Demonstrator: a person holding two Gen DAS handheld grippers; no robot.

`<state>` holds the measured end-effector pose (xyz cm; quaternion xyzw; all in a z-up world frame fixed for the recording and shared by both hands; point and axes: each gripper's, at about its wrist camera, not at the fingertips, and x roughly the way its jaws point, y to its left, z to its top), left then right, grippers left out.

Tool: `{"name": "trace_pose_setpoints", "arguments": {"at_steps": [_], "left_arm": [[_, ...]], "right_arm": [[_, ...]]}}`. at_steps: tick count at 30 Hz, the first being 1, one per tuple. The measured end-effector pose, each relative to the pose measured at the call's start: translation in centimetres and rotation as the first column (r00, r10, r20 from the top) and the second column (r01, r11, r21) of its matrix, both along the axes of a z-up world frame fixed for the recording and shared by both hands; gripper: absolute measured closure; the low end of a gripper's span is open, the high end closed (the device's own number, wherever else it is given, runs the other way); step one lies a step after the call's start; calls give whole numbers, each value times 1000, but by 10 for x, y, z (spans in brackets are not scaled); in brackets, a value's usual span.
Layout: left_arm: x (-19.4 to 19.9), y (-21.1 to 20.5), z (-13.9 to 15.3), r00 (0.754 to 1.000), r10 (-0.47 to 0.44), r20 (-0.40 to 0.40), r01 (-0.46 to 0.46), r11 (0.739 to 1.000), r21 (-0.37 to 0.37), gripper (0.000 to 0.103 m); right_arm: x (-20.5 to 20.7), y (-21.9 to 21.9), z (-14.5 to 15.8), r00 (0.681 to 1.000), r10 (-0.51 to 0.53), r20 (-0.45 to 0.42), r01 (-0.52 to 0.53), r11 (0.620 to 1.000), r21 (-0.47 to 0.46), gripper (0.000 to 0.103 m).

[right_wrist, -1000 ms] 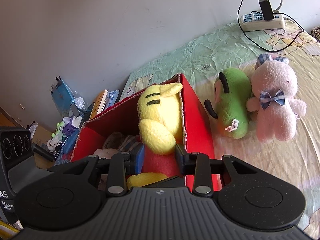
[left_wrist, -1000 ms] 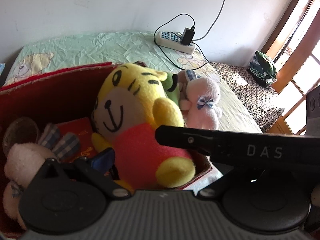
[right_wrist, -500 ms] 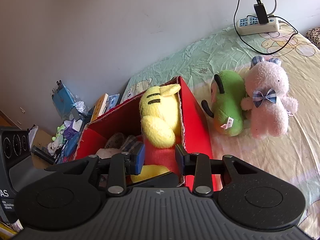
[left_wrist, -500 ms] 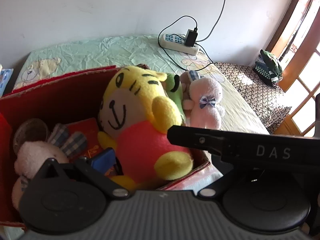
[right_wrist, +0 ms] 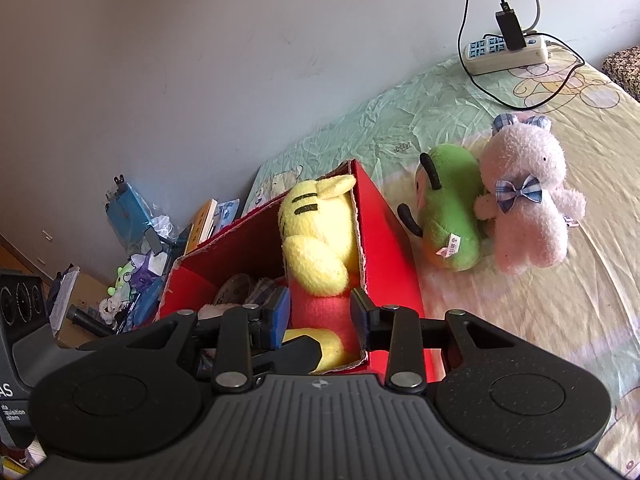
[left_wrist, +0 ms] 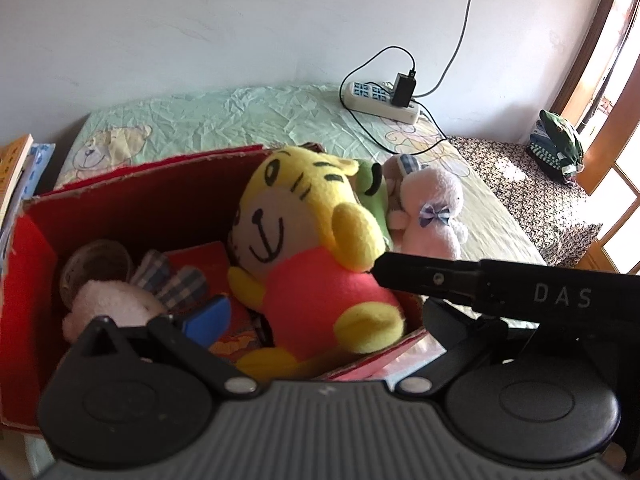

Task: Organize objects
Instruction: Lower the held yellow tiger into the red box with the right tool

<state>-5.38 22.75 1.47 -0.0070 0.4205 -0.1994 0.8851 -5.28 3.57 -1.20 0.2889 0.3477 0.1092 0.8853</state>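
Two hand-held grippers hang over a red box (left_wrist: 132, 208) on the bed (right_wrist: 520, 320). A yellow tiger (left_wrist: 308, 248) sits in the box's right end, leaning on the right wall, head up and face toward the left wrist camera. The left hand-held gripper (left_wrist: 320, 312) is spread wide: its blue-padded left finger (left_wrist: 206, 314) lies low in the box to the tiger's left, and its right finger (left_wrist: 436, 278) reaches across from the right, tip just beside the tiger's yellow arm. Whether either touches the toy cannot be told. The right hand-held gripper (right_wrist: 320, 320) is also open, fingers pointing down over the near end of the box, with the tiger's red belly between and below them. A pink plush with plaid ears (left_wrist: 116, 304) lies at the box's left, near a round lid (left_wrist: 96, 268). Outside, right of the box, a green plush (right_wrist: 448, 216) and a pink bunny (right_wrist: 528, 200) lie side by side, touching. A power strip (right_wrist: 506, 50) sits far on the bed by the wall.
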Motion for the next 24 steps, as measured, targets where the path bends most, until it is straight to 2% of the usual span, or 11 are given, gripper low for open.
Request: {"name": "trace_pose_setpoints", "arguments": {"at_steps": [12, 24], "left_arm": [[-8, 7, 1, 999, 40, 23, -41, 999, 35, 1], [-11, 11, -3, 998, 70, 6, -70, 996, 52, 1]], "right_arm": [[-5, 3, 3, 1000, -20, 16, 20, 999, -32, 66], [-12, 11, 6, 999, -30, 43, 33, 996, -87, 66]]}}
